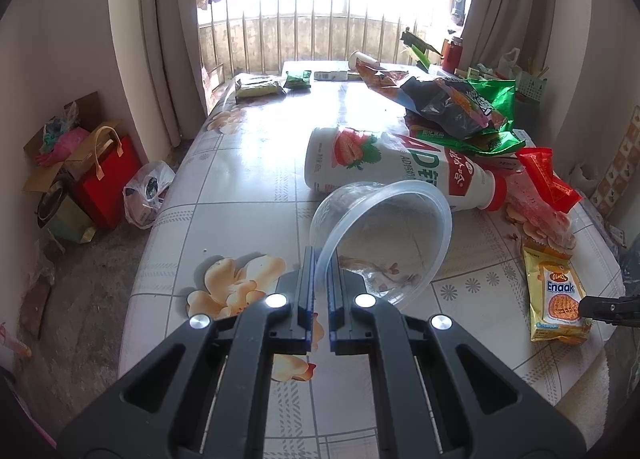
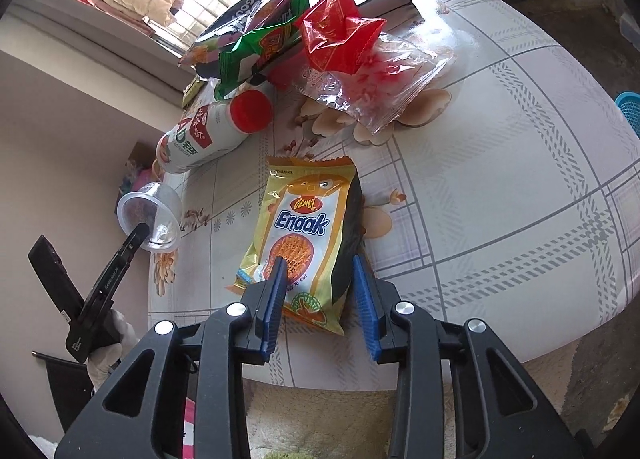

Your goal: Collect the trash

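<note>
- Left wrist view: my left gripper [image 1: 319,279] has its jaws clamped on the rim of the clear plastic cup [image 1: 380,237], which hangs tilted, mouth toward me, above the tabletop [image 1: 248,187]. Risk: the hold is on thin rim only, so the cup could twist or slip out if I swing it.
- Same view, far side: strawberry milk bottle [image 1: 400,171] lies on its side just behind the cup; a heap of snack bags [image 1: 460,107] lies beyond it to the right. Risk: a nudge from the cup would set the bottle rolling.
- Same view, right: yellow Enaak packet [image 1: 558,295] lies flat near the tabletop's edge.
- Right wrist view: my right gripper [image 2: 320,291] has its jaws apart, straddling the near end of the Enaak packet [image 2: 308,227], pads not pressing. Risk: closing on flat film may pinch only a corner, or push the packet off the near edge.
- Same view, far: red wrapper [image 2: 340,35] rests on a clear bag [image 2: 376,87], light enough to be dragged along.
</note>
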`<state>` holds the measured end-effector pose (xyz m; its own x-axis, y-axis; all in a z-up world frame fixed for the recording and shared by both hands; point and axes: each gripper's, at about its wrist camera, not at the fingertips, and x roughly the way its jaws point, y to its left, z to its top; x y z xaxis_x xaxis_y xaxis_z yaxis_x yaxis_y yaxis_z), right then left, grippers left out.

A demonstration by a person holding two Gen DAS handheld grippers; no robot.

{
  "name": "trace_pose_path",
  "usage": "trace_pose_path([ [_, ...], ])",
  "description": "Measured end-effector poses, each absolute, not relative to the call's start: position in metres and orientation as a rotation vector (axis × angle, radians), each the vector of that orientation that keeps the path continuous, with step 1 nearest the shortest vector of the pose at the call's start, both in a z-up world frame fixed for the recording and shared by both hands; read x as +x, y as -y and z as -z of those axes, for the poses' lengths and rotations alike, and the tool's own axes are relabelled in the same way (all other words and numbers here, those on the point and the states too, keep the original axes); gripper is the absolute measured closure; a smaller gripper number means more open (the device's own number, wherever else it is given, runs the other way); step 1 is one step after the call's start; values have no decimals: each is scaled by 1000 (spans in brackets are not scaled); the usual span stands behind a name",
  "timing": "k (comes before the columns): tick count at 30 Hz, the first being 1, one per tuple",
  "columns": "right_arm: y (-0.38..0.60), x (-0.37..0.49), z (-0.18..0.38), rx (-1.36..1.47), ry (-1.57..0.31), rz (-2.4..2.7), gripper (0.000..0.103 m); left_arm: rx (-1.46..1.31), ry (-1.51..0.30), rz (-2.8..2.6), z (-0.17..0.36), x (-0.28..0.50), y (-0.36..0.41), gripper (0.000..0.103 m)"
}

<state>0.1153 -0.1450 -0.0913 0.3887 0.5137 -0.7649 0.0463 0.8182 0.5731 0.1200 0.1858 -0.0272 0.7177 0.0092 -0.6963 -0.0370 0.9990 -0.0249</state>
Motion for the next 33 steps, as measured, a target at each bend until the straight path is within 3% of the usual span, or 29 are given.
trace_pose_path([
  [2,139,116,91,540,-1144,-313,83,-41,-771,-29,28,120,-188,99],
  [5,132,118,90,516,-1142,-320,96,-44,-771,-32,28,119,-190,99],
  [16,126,112,70,475,-1065,-350,98,-47,-766,-35,25,118,-191,99],
  [19,131,109,68,500,-1074,-378,97,-47,-765,-36,24,117,-192,99],
  [21,136,105,72,529,-1098,-384,85,-50,-765,-37,24,117,-193,99],
  [22,139,103,75,557,-1118,-389,69,-52,-766,-37,24,117,-194,99],
  [23,142,100,79,592,-1129,-398,63,-55,-766,-37,24,117,-194,99],
  [29,137,79,85,548,-1145,-396,58,-61,-772,-33,25,116,-194,99],
  [33,138,79,104,727,-1211,-451,58,-64,-772,-28,25,115,-194,99],
])
